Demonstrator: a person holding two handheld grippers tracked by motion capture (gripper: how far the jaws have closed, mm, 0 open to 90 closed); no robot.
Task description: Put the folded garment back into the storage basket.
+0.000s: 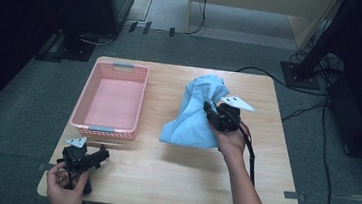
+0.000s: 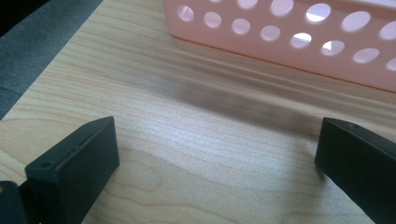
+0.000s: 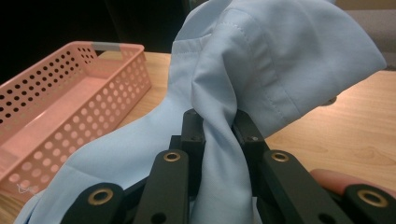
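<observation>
left gripper (image 1: 94, 157): low, jaws wide apart | right gripper (image 1: 212, 111): raised, jaws clamped

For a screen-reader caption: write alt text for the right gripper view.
The right claw pinches a fold of a light blue shirt, raised over a wooden table. An empty pink perforated basket sits to the left.

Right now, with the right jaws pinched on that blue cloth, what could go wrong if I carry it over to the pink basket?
1. The right gripper holds only a narrow fold of the blue cloth; it could slip out.
2. Most of the cloth still lies on the table, so it may drag or snag on the pink basket rim.
3. The left gripper sits open near the basket's front and cannot help.
</observation>
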